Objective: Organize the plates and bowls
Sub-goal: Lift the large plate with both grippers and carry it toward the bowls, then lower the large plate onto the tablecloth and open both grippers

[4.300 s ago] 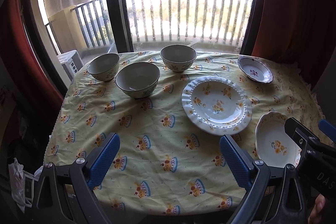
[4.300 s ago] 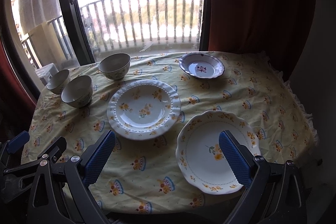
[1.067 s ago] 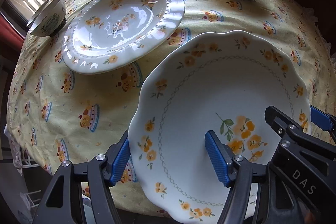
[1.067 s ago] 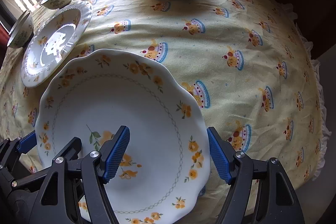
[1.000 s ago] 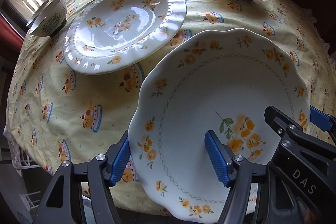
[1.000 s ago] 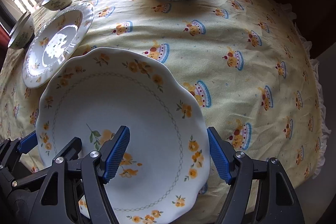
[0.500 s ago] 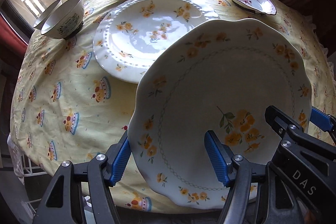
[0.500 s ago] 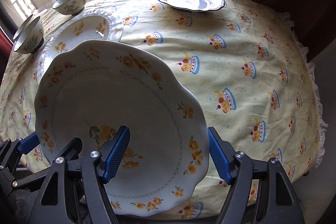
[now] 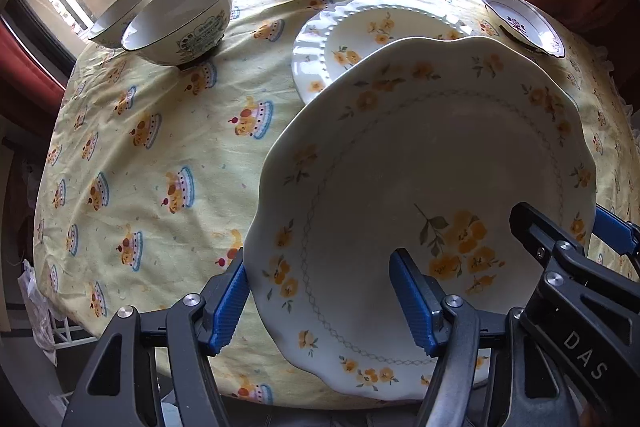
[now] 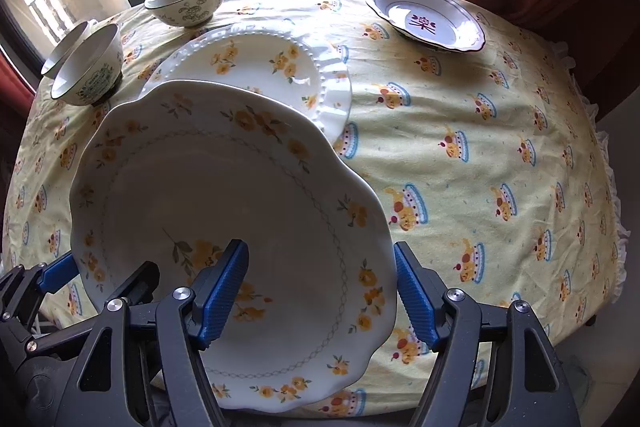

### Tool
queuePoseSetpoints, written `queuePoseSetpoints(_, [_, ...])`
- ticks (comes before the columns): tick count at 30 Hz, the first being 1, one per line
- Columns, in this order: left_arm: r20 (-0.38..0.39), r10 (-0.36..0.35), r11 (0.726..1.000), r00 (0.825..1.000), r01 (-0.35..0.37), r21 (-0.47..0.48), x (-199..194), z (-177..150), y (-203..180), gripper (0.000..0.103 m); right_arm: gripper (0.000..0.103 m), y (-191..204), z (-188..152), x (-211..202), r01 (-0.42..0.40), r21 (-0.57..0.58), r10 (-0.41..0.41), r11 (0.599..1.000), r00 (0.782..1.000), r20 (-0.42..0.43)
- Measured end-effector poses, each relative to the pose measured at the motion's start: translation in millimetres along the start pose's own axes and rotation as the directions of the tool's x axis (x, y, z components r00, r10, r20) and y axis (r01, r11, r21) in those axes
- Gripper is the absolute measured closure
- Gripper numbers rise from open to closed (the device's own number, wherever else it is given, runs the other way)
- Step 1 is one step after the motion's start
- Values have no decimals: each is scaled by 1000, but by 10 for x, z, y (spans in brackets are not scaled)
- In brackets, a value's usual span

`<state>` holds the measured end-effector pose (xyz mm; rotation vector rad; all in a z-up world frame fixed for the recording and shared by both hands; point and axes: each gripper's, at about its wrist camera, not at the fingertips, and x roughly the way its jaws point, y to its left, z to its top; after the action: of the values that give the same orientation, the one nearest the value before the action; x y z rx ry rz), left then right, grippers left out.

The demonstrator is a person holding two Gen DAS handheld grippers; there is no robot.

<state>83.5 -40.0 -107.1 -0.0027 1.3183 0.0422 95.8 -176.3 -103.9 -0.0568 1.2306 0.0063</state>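
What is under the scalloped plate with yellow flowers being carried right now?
The scalloped plate overlaps the near part of the ribbed white plate and hangs over the yellow tablecloth. The covered area and any gap between the plates cannot be seen.

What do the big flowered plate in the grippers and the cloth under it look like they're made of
The flowered plate looks like glazed ceramic or porcelain, though melamine can't be ruled out: smooth white surface, soft sheen, printed yellow blossoms, scalloped rim. The tablecloth looks like matte woven fabric, probably cotton: it creases and wrinkles, with no shine.
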Motion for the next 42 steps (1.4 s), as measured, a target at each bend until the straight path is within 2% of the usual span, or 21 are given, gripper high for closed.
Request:
queuePoseSetpoints(22, [-24,17,1000,1000,-17,2,175,151,1474,34,28,1534,76,80,-30,31,30,999,999,-20])
queuePoseSetpoints(30, [-49,17,1000,999,-18,-9,311,242,1733,34,28,1857,179,188,-25,27,26,999,999,-35])
queuePoseSetpoints(38, [-64,35,999,997,-37,-26,472,358,1847,35,29,2001,291,360,-8,29,10,1000,998,-56])
queuePoseSetpoints(42, [-43,61,998,997,-62,-20,499,406,1867,34,29,2054,324,440,-25,30,27,999,997,-66])
